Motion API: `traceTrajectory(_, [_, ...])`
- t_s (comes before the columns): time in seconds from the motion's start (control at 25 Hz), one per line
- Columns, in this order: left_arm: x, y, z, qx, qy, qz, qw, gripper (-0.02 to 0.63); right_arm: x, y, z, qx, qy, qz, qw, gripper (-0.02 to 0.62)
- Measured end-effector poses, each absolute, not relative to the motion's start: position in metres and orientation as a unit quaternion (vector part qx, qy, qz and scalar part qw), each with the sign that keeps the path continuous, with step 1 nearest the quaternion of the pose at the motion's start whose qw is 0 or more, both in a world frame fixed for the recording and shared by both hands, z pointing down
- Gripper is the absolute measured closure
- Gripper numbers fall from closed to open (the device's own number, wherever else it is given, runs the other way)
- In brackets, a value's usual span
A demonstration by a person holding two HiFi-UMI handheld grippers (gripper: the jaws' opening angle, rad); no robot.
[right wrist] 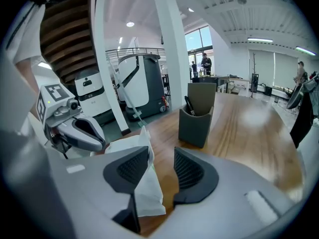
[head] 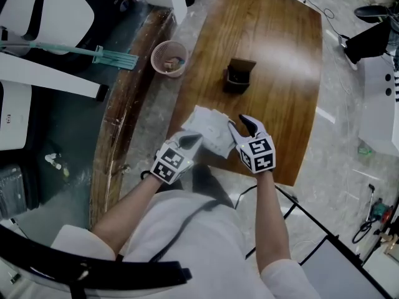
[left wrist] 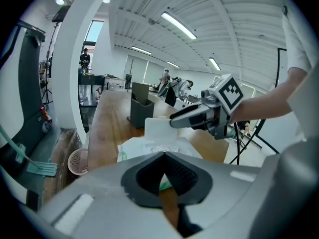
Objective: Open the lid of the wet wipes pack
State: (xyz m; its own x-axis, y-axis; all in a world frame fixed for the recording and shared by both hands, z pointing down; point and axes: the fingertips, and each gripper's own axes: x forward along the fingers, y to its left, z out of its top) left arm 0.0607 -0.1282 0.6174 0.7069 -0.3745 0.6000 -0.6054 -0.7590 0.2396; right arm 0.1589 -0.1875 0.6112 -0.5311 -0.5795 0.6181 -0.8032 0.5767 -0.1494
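The pack (head: pixel 209 129) lies at the near edge of the desk (head: pixel 274 61), between the two grippers. The left gripper (head: pixel 189 141) sits at the pack's near left corner. Its own view shows the jaws pressed together at the tips with a sliver of green and white film between them, so it seems clamped on the pack's edge, holding it down.

The right gripper (head: pixel 242 128) is at the pack's right side with its jaws apart. In its own view a white upright edge of the pack stands in the gap, against the left jaw and clear of the right one. In the left gripper view a white flap, likely the lid (left wrist: pixel 158 127), stands tilted up at the far part of the pack, with the right gripper's tips just beside it.

So the lid lies straight ahead of the right gripper, which is the nearer one. By my reading, the lift falls to the right gripper while the left one anchors.
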Motion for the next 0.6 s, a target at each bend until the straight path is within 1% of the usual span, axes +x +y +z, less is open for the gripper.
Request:
traceTrajectory(0.32, [0.056,-0.13,0.596,0.903,-0.281,0.255,0.199,0.601,0.168,-0.192,0.622,0.431,-0.834,0.249,0.237,0.441])
traceTrajectory(0.6, [0.049,-0.126,0.583,0.906,-0.285,0.25,0.187,0.601,0.174,-0.195,0.638,0.447,-0.819,0.275,0.233,0.442])
